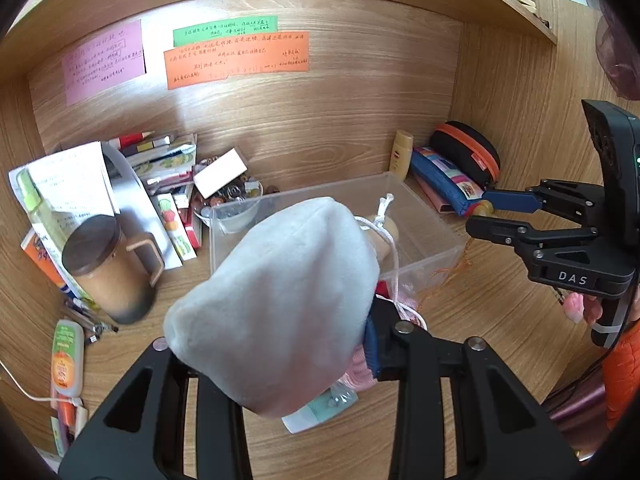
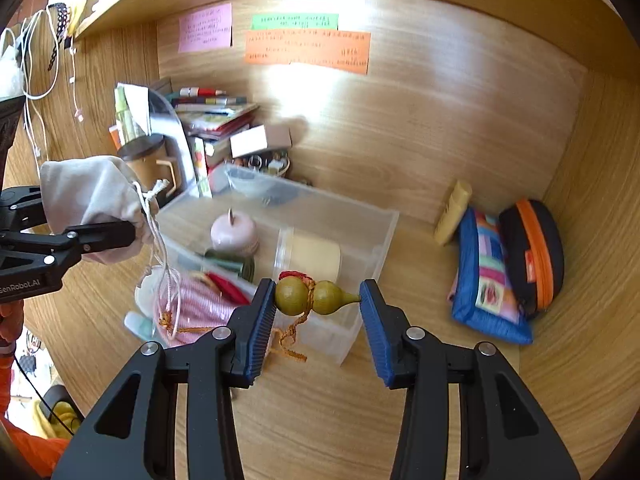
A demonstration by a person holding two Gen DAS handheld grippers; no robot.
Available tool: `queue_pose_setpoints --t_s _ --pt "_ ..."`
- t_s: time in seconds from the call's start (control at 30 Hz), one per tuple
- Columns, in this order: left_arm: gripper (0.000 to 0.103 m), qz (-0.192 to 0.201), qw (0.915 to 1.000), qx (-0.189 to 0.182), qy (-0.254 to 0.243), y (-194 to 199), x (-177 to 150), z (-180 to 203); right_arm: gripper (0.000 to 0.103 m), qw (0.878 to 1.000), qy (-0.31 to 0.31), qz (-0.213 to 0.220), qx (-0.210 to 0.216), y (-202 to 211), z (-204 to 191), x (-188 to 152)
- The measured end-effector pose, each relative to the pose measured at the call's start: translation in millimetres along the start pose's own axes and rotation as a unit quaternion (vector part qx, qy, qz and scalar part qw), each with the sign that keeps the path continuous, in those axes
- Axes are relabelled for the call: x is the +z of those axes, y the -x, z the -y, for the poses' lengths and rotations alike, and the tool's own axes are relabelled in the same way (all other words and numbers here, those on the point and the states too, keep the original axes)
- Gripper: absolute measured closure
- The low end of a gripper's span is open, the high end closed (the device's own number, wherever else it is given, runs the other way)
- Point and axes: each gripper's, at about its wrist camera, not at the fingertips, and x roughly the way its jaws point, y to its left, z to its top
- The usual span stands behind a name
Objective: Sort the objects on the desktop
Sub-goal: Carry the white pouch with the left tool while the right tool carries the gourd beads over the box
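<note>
While the left gripper [image 2: 100, 236] clamps a soft pale-grey drawstring fabric pouch [image 1: 276, 304] between its fingers, the pouch bulges forward beyond the fingertips, and its white knotted cord [image 2: 160, 240] hangs below them. Ahead of the left fingers stands a clear rectangular plastic storage box [image 1: 436, 224] on the wooden desktop [image 1: 480, 340].

The right gripper [image 2: 318, 300] holds its blue ribbed pads [image 2: 374, 320] partly spread, with a small olive-green wooden gourd charm [image 2: 314, 296] spanning the gap crosswise: the round base touches the left pad and the pointed stem tip meets the right pad. An orange braided tassel cord [image 2: 290, 344] hangs from the gourd's waist, below the fingers. Directly beyond the right fingertips lies the clear box, containing a pink apple-shaped item [image 2: 234, 232] and a cream cylindrical item [image 2: 316, 256]. To the right of the right fingers, a blue patchwork fabric pouch [image 2: 488, 280] leans against a black oval zip case with orange trim [image 2: 534, 252].
</note>
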Motion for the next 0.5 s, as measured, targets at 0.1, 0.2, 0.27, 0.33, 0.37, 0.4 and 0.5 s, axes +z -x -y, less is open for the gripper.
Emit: queue_pose_setpoints --t_s 0.1,0.2,0.27,0.33,0.37,0.4,0.5 --pt "0.068 0.002 1.0 0.005 -0.004 -3.0 11.5 -5.1 0.063 1.0 0.003 0.004 -0.003 -2.3 1.1 8.9" --pt "0.068 0.003 0.9999 0.015 -0.005 -8.0 20.7 -11.2 0.063 1.0 0.002 0.007 -0.006 -6.7 4.4 16.9" --pt "0.068 0.002 0.9999 0.016 -0.004 -11.9 27.2 -15.7 0.063 1.0 0.0 0.007 -0.007 -10.6 6.7 22.0" --pt "0.068 0.003 0.9998 0.017 -0.001 -15.8 33.1 -19.7 0.063 1.0 0.0 0.01 -0.007 -14.0 9.2 28.8" --pt "0.068 0.003 0.9999 0.016 0.0 -17.5 35.6 -21.9 0.063 1.0 0.0 0.012 -0.006 -14.9 9.7 31.3" --pt "0.068 0.002 0.9999 0.017 0.001 -19.8 38.5 -23.9 0.063 1.0 0.001 0.014 -0.008 -16.9 10.1 34.9" --pt "0.068 0.001 0.9998 0.021 0.003 -29.5 47.3 -29.3 0.063 1.0 0.007 0.014 -0.011 -25.3 10.1 44.3"
